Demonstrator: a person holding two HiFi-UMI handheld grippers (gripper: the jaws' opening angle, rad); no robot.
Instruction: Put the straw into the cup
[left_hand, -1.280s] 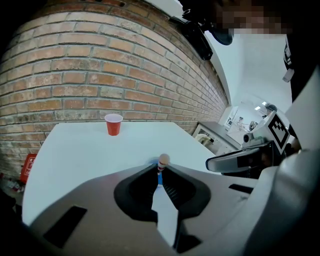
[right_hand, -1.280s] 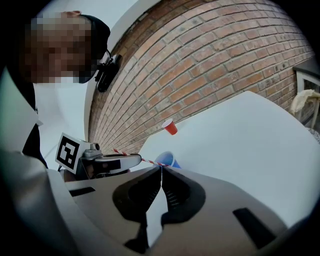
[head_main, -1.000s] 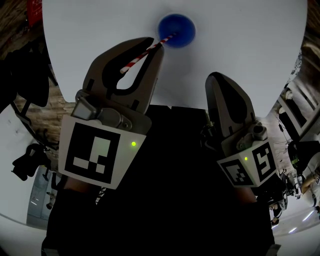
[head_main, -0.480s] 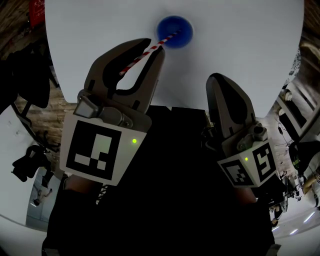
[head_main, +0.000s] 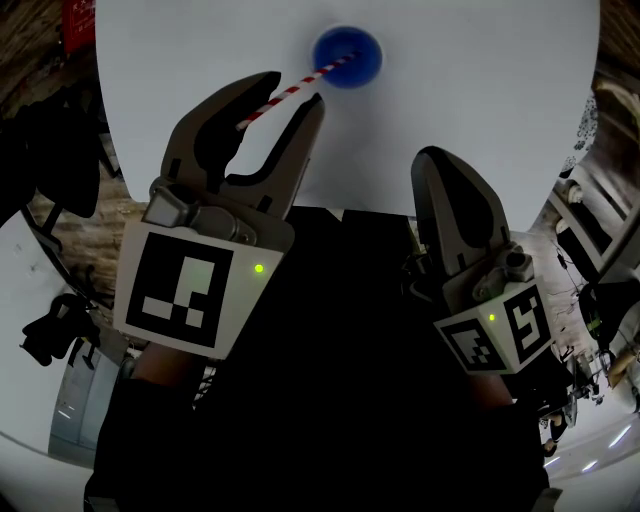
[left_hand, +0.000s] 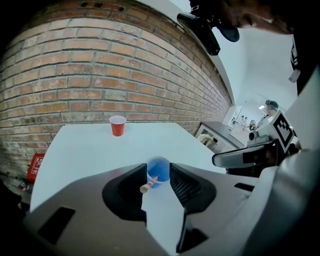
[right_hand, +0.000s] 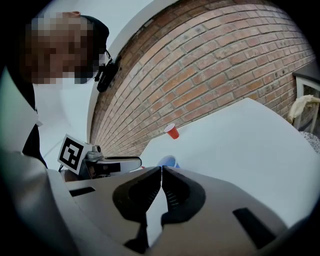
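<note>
Tabletop, white and wide, carries the blue cup at its far middle. The left tool, whose jaws have just been opening and stand apart, has the striped straw loose between them with its far end in the cup, while the right tool idles, jaws together on nothing. The straw looks light, thin and crushable, best pinched gently mid-length; how deep it sits, and whether its near end leans on a jaw, cannot be told.
</note>
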